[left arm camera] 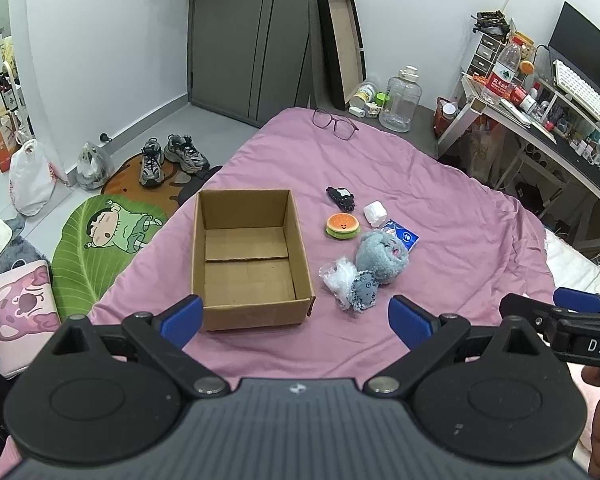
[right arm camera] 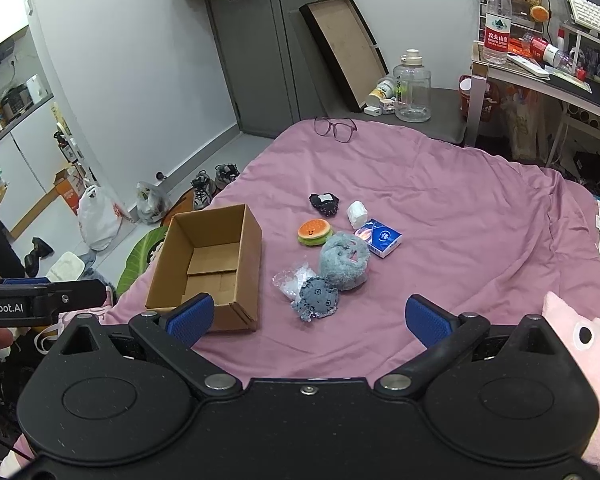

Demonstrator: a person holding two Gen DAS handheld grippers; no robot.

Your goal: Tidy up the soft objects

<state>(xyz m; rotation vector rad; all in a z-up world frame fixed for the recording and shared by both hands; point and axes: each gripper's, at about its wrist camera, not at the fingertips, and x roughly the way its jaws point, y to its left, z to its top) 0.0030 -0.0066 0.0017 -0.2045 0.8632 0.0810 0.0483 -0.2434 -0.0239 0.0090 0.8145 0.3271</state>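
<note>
Both hand-held grippers (left arm camera: 296, 316) (right arm camera: 308, 318) gape wide, empty, above the quilt (left arm camera: 440, 200) near box (left arm camera: 252, 256) and clustered toys (left arm camera: 380, 254).

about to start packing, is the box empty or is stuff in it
Empty: the box shows only its bare cardboard floor; the soft things lie beside it.

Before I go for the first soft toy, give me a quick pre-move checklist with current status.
1. Cardboard box open, upright and holding nothing: ok.
2. Left gripper open, nothing between its pads: ok.
3. Right gripper open, nothing between its pads: ok.
4. Nearest target, the small grey-blue plush, in plain sight ahead of the right gripper: ok.
5. That plush lying apart from its neighbours: not ok, it rests against the crinkled plastic bag and the big fluffy grey plush.
6. Bedspread free of clutter between the toys and the box: ok.
</note>
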